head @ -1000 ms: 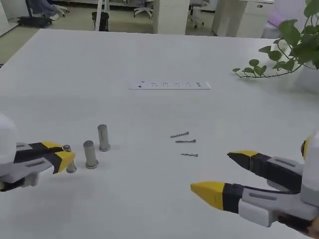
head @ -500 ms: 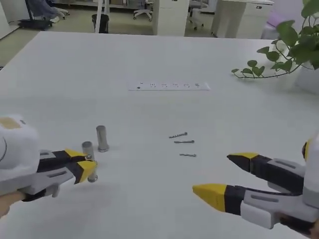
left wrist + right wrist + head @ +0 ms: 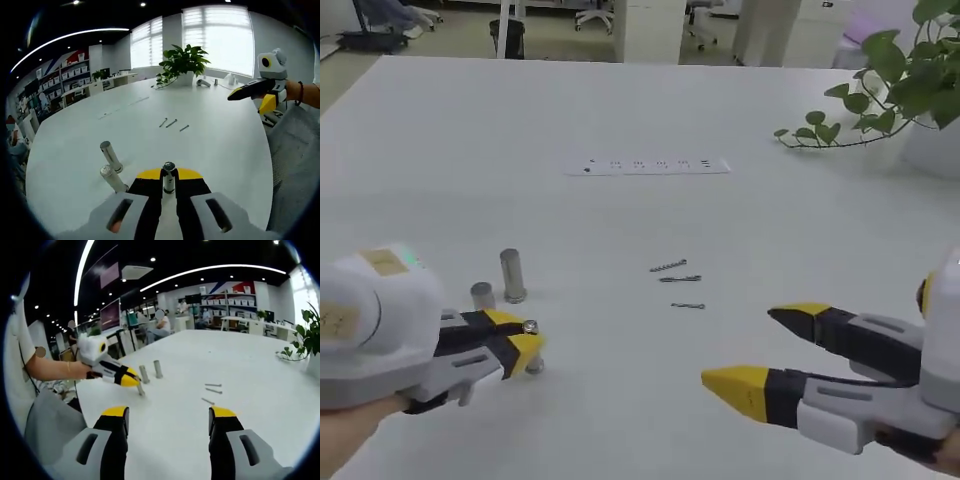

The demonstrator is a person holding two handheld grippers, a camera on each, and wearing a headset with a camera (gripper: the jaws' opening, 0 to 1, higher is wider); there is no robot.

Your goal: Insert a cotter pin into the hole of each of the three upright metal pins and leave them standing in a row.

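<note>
My left gripper (image 3: 522,340) is shut on a metal pin (image 3: 168,176), held between its yellow tips just above the white table; the pin's top (image 3: 530,327) shows at the tips. Two other metal pins (image 3: 512,275) (image 3: 483,296) stand upright behind it, also seen as pins (image 3: 110,156) (image 3: 113,178) at the left of the left gripper view. Three cotter pins (image 3: 678,279) lie loose mid-table, right of the metal pins. My right gripper (image 3: 760,350) hangs open at the lower right, nothing between its fingers (image 3: 116,415).
A white power strip (image 3: 646,167) lies farther back on the table. A potted plant (image 3: 895,70) stands at the far right corner. Office chairs and desks lie beyond the table's far edge.
My left gripper has carried the gripped metal pin to the right, away from the other two standing pins. The right gripper has stayed put.
</note>
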